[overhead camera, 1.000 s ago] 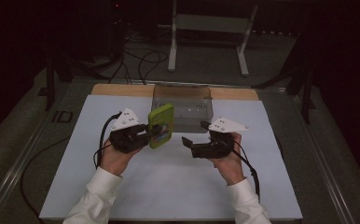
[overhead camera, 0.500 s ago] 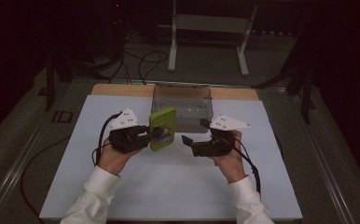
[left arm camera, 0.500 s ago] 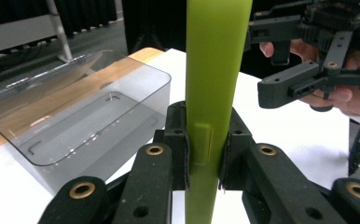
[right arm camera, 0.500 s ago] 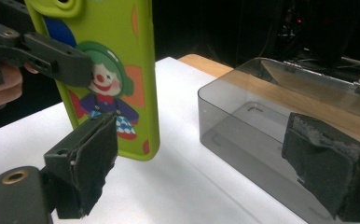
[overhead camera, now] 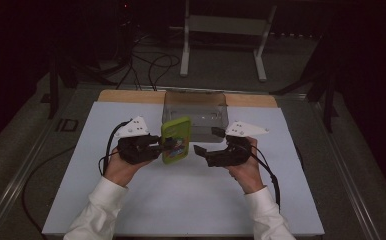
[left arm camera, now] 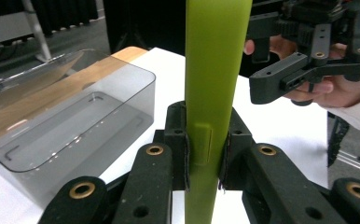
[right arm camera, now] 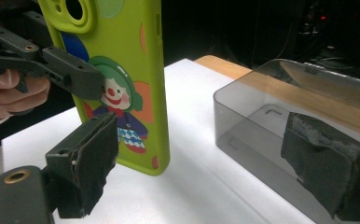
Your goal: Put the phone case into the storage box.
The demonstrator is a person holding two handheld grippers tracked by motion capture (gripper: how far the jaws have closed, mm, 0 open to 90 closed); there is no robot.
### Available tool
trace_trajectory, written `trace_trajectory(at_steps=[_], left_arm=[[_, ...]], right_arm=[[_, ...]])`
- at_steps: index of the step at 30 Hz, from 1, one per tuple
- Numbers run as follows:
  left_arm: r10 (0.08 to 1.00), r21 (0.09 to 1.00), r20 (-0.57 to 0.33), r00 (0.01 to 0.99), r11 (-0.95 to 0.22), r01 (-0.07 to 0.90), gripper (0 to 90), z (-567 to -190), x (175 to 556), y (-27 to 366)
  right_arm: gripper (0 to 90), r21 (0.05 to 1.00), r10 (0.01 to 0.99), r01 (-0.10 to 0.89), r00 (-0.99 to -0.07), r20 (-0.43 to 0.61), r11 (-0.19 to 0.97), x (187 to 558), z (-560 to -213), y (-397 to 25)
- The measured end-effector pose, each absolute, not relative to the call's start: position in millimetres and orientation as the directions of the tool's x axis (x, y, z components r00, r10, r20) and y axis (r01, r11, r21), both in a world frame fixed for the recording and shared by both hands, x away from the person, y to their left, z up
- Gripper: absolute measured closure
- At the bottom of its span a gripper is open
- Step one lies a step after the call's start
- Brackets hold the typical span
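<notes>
Your left gripper (overhead camera: 167,146) is clamping the lime-green clown-print phone case (overhead camera: 175,139) upright; your right gripper (overhead camera: 205,144) is gaping empty beside it, the smoky clear plastic bin (overhead camera: 196,107) awaiting.

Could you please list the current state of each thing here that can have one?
Lime-green phone case with clown print: upright, held off the table.
Clear grey plastic bin: open-topped, empty.
Left gripper: shut on the case.
Right gripper: open, holding nothing.
</notes>
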State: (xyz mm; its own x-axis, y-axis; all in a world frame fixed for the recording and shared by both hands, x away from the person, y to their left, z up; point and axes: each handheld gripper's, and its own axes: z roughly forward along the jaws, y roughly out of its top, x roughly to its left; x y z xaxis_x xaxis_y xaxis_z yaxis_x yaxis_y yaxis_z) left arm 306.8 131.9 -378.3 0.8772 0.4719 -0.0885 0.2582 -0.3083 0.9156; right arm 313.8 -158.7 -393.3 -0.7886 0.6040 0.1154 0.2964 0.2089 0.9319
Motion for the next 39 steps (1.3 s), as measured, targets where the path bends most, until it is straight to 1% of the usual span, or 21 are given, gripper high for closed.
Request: trace_trajectory(at_steps=[16,22,24,27,30,31,32,33,35,37,39], left_arm=[[0.389,0.920,-0.114,0.914,-0.307,0.245,77.4,-378,306,131],[0.358,0.918,-0.118,0.926,-0.316,0.239,77.5,-378,305,128],[0.351,0.917,-0.117,0.929,-0.322,0.238,77.5,-378,305,127],[0.339,0.918,-0.120,0.933,-0.321,0.234,77.5,-378,304,126],[0.329,0.918,-0.121,0.937,-0.321,0.232,77.4,-378,304,126],[0.329,0.918,-0.121,0.937,-0.321,0.232,77.5,-378,304,126],[0.321,0.919,-0.125,0.939,-0.320,0.232,77.5,-379,304,126],[0.315,0.919,-0.128,0.941,-0.318,0.231,77.5,-379,305,126],[0.302,0.921,-0.129,0.945,-0.316,0.227,77.5,-379,305,127],[0.288,0.923,-0.137,0.948,-0.309,0.228,77.6,-379,305,127],[0.278,0.923,-0.140,0.950,-0.311,0.227,77.6,-379,304,127]], right_arm=[[10.9,0.928,0.533,0.317,-0.829,0.169,0.198,316,-397,-155],[14.1,0.919,0.492,0.339,-0.846,0.204,0.202,318,-399,-154],[16.8,0.916,0.475,0.343,-0.854,0.211,0.210,319,-400,-153],[26.2,0.913,0.460,0.341,-0.863,0.208,0.226,318,-401,-151],[38.7,0.908,0.437,0.343,-0.873,0.215,0.239,318,-402,-149],[38.7,0.908,0.437,0.343,-0.873,0.215,0.239,318,-402,-149],[46.9,0.908,0.400,0.341,-0.888,0.227,0.243,318,-403,-148],[46.9,0.908,0.400,0.341,-0.888,0.227,0.243,318,-403,-148],[50.8,0.909,0.372,0.335,-0.899,0.229,0.249,318,-403,-147],[52.2,0.908,0.347,0.333,-0.908,0.236,0.254,319,-404,-146],[55.2,0.913,0.307,0.327,-0.919,0.247,0.245,319,-404,-146]])
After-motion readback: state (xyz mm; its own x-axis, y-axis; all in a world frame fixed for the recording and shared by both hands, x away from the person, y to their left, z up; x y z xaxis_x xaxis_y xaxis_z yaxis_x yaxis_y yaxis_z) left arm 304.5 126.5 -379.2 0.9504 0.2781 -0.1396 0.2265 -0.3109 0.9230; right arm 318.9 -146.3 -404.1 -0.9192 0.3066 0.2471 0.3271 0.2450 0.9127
